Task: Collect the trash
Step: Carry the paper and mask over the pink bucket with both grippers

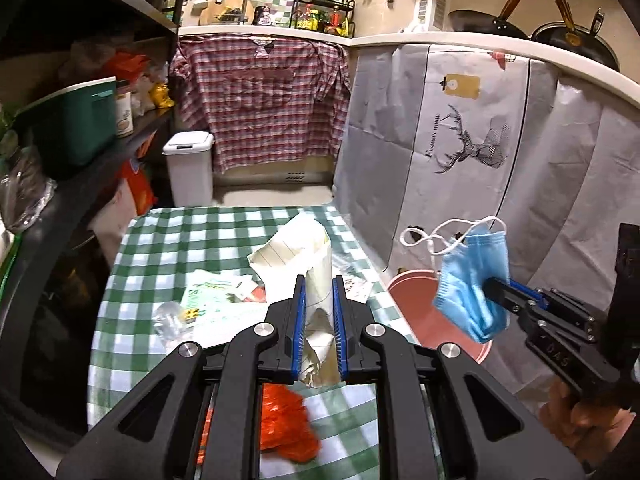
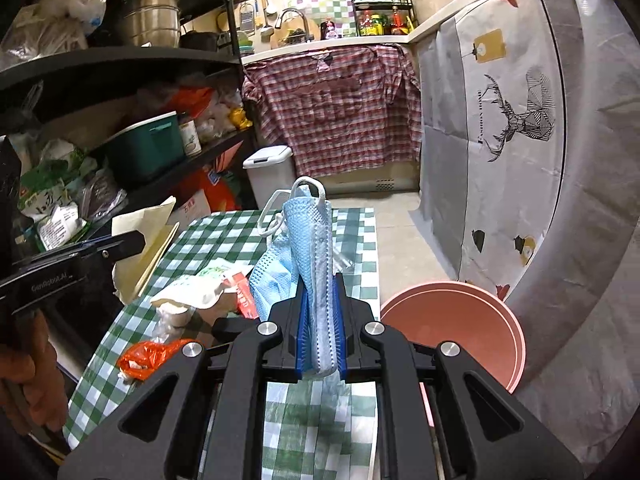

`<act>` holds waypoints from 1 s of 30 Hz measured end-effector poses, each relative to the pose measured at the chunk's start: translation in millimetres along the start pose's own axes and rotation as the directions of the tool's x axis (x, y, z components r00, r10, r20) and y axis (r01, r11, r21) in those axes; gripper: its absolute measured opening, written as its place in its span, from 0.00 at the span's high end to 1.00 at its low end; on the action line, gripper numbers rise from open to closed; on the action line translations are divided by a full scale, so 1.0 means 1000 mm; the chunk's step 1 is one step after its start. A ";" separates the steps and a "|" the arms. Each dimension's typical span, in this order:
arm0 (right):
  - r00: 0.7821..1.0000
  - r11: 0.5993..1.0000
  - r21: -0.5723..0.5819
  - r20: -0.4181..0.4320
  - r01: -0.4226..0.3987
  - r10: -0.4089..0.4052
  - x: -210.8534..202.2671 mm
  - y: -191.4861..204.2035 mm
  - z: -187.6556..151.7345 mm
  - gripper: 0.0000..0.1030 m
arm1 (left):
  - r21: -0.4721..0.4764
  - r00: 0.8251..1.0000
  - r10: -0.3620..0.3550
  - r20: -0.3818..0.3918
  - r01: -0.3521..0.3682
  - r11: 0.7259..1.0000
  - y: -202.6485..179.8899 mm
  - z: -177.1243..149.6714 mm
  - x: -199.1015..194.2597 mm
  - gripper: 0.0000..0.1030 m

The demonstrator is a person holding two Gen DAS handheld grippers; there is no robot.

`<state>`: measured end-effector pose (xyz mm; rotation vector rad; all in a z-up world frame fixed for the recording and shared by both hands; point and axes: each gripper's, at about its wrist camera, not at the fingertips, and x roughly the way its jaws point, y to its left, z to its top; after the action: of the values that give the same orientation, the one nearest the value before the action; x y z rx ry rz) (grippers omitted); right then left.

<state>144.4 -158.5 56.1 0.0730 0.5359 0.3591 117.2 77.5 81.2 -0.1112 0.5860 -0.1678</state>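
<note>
Clearly pinched in left tongs (image 1: 320, 292): crumpled lined paper (image 1: 304, 248), raised above checked surface (image 1: 224, 224). Right tongs (image 2: 320, 312) clamped on blue mask (image 2: 308, 248). Pink bin (image 2: 452, 324) interior visible only from right wrist; orange wrapper (image 1: 288, 424) blurred from left.

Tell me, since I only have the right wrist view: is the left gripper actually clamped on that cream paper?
Observer: Yes. The left gripper is shut on the folded paper, with a pad pressing each side.
Operator: Anything printed on it?
Observer: Only ruled lines, as far as shows.
Operator: How does my face mask look from there?
Observer: The face mask hangs from the right gripper and overlaps the pink bin in that picture. Its white loops trail left.
</note>
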 end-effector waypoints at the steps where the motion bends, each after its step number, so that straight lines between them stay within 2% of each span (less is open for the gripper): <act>1: 1.000 1.000 -0.001 0.005 0.004 -0.004 0.000 -0.001 0.001 0.88 | -0.003 1.000 -0.004 0.001 0.004 1.000 -0.003 0.001 0.001 0.88; 16: 0.994 0.996 0.032 0.060 0.086 -0.088 -0.011 -0.044 0.018 0.88 | 0.030 0.999 -0.033 -0.007 0.034 0.999 -0.042 0.004 0.024 0.88; 26: 0.991 0.992 0.036 0.067 0.117 -0.119 -0.021 -0.070 0.027 0.88 | 0.041 0.997 -0.075 -0.012 0.076 0.996 -0.068 0.005 0.036 0.88; 30: 0.991 0.990 0.061 0.045 0.126 -0.129 -0.024 -0.089 0.035 0.88 | 0.044 0.996 -0.092 -0.018 0.093 0.995 -0.080 0.005 0.044 0.88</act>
<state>170.7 -249.2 83.7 0.1030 0.5003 0.2167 145.7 -9.3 73.9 -0.0940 0.5932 -0.2714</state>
